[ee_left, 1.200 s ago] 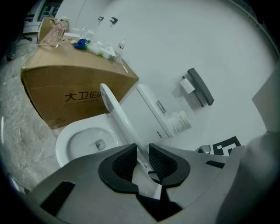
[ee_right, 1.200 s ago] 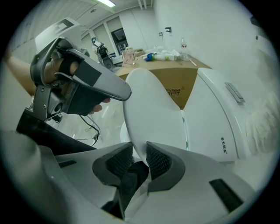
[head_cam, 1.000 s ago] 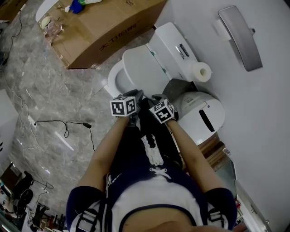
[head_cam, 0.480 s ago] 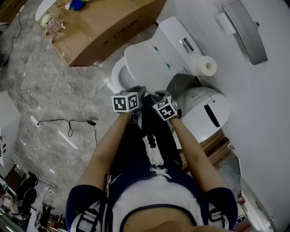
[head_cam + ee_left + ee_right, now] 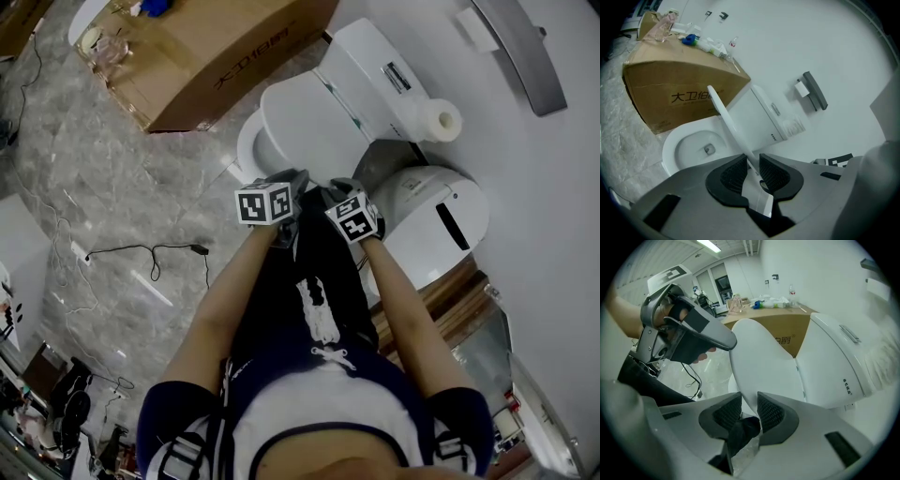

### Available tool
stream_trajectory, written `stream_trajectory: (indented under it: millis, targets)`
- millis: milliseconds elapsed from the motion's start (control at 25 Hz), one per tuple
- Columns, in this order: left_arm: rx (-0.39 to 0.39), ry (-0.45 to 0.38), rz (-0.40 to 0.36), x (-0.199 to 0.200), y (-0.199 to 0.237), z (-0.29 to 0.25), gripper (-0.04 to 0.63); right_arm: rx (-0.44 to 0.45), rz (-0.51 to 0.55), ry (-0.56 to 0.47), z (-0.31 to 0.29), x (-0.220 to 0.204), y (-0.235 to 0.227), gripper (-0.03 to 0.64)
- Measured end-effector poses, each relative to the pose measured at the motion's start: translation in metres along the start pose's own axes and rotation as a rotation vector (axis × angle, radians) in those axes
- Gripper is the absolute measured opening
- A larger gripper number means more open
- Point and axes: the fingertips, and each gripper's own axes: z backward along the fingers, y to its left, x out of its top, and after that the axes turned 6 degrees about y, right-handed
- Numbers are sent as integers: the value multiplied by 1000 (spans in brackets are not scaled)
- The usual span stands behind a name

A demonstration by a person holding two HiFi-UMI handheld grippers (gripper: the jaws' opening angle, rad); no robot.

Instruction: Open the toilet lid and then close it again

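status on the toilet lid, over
Left gripper shut on toilet lid edge. Right gripper likewise. Lid part raised, bowl showing. Paper roll on tank behind it.

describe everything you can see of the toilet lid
The toilet lid is a white, smooth, oval panel, plastic by its look, thin when seen edge-on. It stands partly raised, tilted up from its hinge end by the tank, with the bowl open beneath. Its front edge sits between the jaws of the left gripper and the right gripper, both closed on it side by side.
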Motion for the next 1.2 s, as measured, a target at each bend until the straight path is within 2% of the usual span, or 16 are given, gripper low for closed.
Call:
stream_trajectory:
  millis: [360,1200]
  targets:
    - [21,16,17,-13,19,4,87,-21,-7,4,-14,-3,13,85]
    - [22,4,69,-43,57,8,89,32,30,9,-43,-10,40,98]
